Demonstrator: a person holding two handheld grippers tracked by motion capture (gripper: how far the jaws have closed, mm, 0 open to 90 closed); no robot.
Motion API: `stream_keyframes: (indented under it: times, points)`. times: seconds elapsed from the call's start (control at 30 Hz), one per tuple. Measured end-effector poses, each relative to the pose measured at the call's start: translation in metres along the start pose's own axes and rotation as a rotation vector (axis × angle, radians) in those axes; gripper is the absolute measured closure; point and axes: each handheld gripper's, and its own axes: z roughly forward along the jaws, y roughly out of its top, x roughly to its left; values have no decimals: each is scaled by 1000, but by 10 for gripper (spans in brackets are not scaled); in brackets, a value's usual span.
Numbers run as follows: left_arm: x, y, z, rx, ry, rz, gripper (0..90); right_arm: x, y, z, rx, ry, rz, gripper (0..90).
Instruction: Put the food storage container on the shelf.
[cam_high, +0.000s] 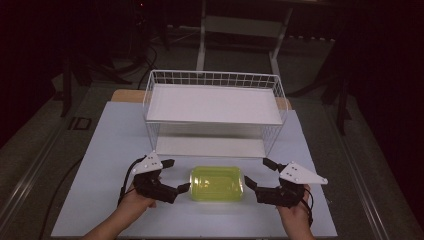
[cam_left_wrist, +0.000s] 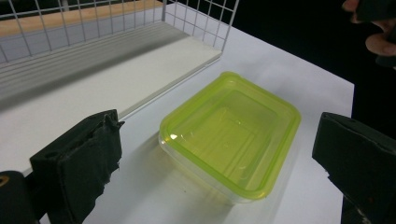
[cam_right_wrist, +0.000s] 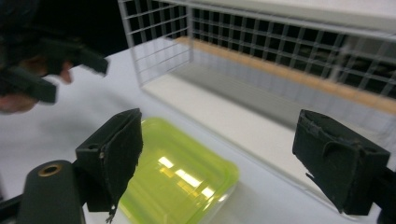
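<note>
While green container (cam_high: 217, 183) sits before wire rack (cam_high: 214, 113), left tool (cam_high: 171, 176), right tool (cam_high: 259, 174) flank it, agape, empty.

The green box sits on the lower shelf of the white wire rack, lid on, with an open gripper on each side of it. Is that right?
Not quite. The green box sits on the table in front of the white wire rack, not on its lower shelf; the high view shows this. The rest holds: lid on, with the open left gripper and open right gripper on each side.

Left gripper (cam_high: 177, 175) hand-held, jaws spread wide, right gripper (cam_high: 259, 173) likewise, both angled inward
</note>
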Motion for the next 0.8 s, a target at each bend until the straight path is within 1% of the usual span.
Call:
stream_keyframes:
  times: [0.03,0.07,0.1,0.13,0.17,0.2,0.23,0.27,0.3,0.33,0.37,0.4,0.43,0.47,0.5,0.53,0.57,0.6,0.63,0.67,0.7,0.73,0.77,0.8]
  points:
    - [0,0,0,0,0,0,20,0,0,0,0,0,0,158]
    - [2,3,1,5,-16,-22,20,-3,2,5,41,20,15,158]
    - [2,3,1,5,-16,-22,20,-4,3,6,50,26,25,158]
    - [3,5,3,17,-23,-35,20,-6,3,7,48,28,35,156]
    - [3,5,3,17,-23,-35,20,-6,3,7,48,28,35,156]
    - [3,8,5,43,-29,-41,20,-7,5,11,65,29,39,144]
    - [3,8,5,43,-29,-41,20,-7,5,11,65,29,39,144]
    - [3,11,7,45,-30,-36,20,-7,6,16,93,32,17,141]
    - [3,11,7,45,-30,-36,20,-7,6,16,93,32,17,141]
    - [3,13,11,51,-26,-50,20,-5,5,21,115,5,8,127]
    - [3,13,11,51,-26,-50,20,-5,5,21,115,5,8,127]
    - [5,13,17,64,-22,-68,20,-4,2,28,142,-3,27,117]
    - [5,13,17,64,-22,-68,20,-4,2,28,142,-3,27,117]
    - [4,13,22,77,-11,-73,20,-4,0,34,163,-11,46,114]
    - [4,13,22,77,-11,-73,20,-4,-1,36,171,-14,53,114]
    - [3,11,29,94,-9,-64,20,-5,-4,40,200,-13,67,114]
    - [3,11,29,94,-9,-64,26,-5,-4,40,200,-13,67,114]
    - [3,9,34,105,4,-79,50,-7,-9,45,236,-27,85,122]
    - [3,9,34,105,4,-79,57,-7,-12,47,247,-30,94,137]
    - [4,6,39,130,7,-114,58,-7,-15,49,263,-31,105,140]
    - [4,6,39,130,7,-114,70,-7,-15,49,263,-31,105,140]
    - [6,3,43,159,40,-130,96,-8,-21,53,296,-24,125,155]
    - [6,3,43,159,40,-130,125,-9,-23,54,302,-20,132,174]
    - [9,-1,46,184,57,-167,143,-8,-26,57,317,-21,139,178]
